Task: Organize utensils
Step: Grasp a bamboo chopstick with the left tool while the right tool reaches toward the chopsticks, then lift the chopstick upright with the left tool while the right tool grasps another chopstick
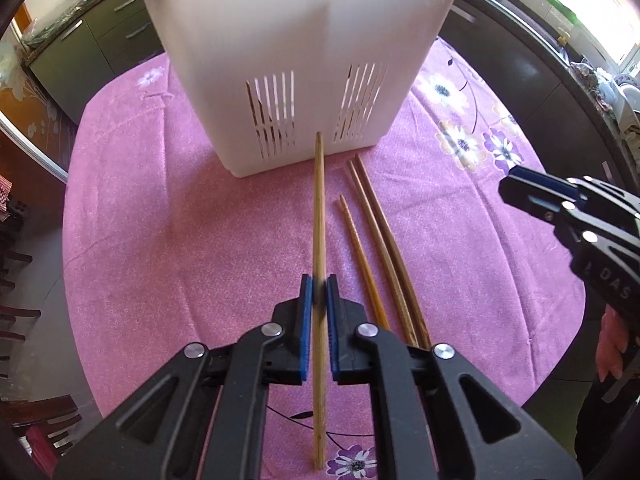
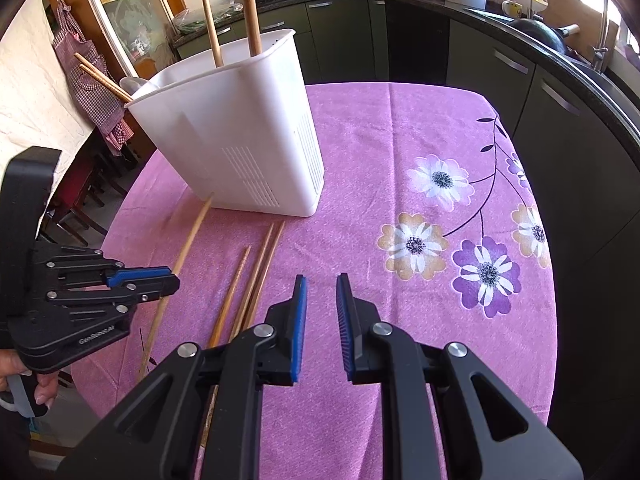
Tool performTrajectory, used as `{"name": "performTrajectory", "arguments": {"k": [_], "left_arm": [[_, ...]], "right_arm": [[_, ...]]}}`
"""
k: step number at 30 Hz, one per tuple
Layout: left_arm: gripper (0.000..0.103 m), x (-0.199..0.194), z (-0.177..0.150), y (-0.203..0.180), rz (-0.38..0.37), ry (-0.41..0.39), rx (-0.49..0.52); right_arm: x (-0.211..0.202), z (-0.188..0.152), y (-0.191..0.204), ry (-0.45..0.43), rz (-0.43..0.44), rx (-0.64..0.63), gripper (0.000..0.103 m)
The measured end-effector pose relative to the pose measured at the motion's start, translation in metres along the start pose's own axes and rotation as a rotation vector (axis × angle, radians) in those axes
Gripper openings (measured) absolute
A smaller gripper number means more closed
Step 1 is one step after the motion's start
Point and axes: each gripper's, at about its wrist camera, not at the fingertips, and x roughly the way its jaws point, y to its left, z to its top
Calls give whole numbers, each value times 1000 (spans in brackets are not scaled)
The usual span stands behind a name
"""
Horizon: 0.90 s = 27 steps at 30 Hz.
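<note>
My left gripper [image 1: 319, 294] is shut on a long light wooden chopstick [image 1: 319, 208], whose tip points at the base of the white slotted utensil holder [image 1: 304, 60]. Three darker chopsticks [image 1: 374, 240] lie on the pink cloth just right of it. The right wrist view shows the holder [image 2: 240, 132] with several chopsticks standing in it, the held chopstick [image 2: 188, 244], the loose chopsticks [image 2: 256, 276] and the left gripper [image 2: 160, 278]. My right gripper [image 2: 321, 292] is open and empty above the cloth, right of the loose chopsticks; it also shows in the left wrist view [image 1: 520, 192].
A round table carries a pink flowered cloth [image 2: 420, 152]. Dark kitchen cabinets [image 2: 480, 60] and a counter with pots curve behind and to the right. Chairs [image 1: 16, 280] stand at the left table edge. A checked apron [image 2: 88, 80] hangs at the left.
</note>
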Motion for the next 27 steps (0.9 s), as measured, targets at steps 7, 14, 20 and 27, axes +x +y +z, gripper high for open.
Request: {"name": "performTrajectory", "arguments": {"k": [7,14,20,27], "left_arm": [[7,-58,-10,4,-15,-118,-6],[7,-91,-26,9,2,-216,-2],[7,-101,-38,14,3,-249,-4],[7,-105,-44,13,7,-269,11]], "right_arm": [[2,0,15,15,6,-36,16],[35,0,26,155,74,-29,17],[63,3,31,230,80,-6,17],[76,6,46,250,33,-28,17]]}}
